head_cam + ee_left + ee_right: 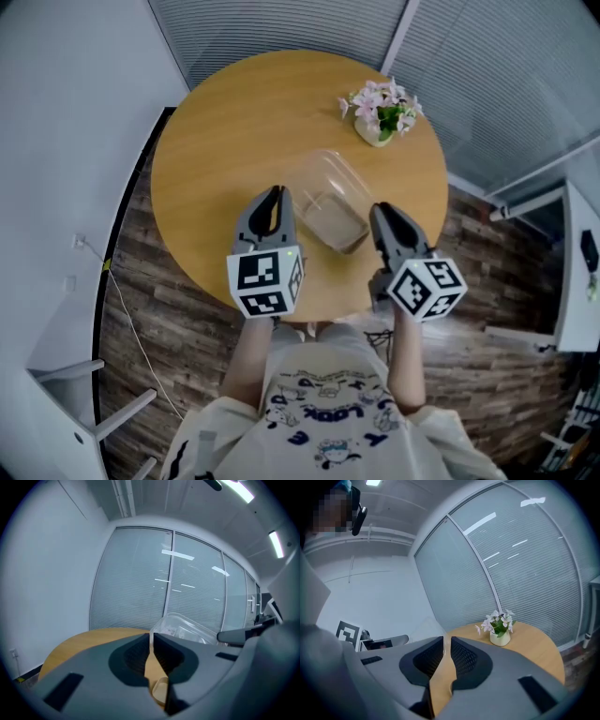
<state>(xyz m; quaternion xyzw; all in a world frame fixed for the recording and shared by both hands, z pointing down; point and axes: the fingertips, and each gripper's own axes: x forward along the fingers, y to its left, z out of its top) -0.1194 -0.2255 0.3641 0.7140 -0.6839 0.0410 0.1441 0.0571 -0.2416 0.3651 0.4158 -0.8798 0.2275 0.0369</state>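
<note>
Box point(330, 202): a clear plastic one with a brownish bottom. It lies on the table point(225, 122) in the half nearest the person, a little right of the table's middle, with one corner close to the near edge. It sits skewed to that edge and looks tilted or open-lidded, though the head view does not settle which.

The left gripper point(275, 191) hangs over the table's near edge, left of the middle. Its jaws are drawn together to a thin slit with nothing clamped in it. In its own view point(151, 637) the box point(187, 627) rises just beyond and to the right of the tips. It is close, but I cannot tell if it touches.

The right gripper point(382, 211) is over the near edge too, right of the middle. Its jaws point(446, 639) are likewise pressed nearly closed and empty. A pale edge of the box point(424, 627) shows past the left jaw.

A flower pot point(380, 112) stands at the table's far right, well apart from both grippers.

In my judgement, jaws this narrow cannot take a wall of the box; they would need to part first. Thin clear plastic flexes and slides on smooth wood. One gripper steadying a wall while the other works should keep the box from skating off the table's near edge.
</note>
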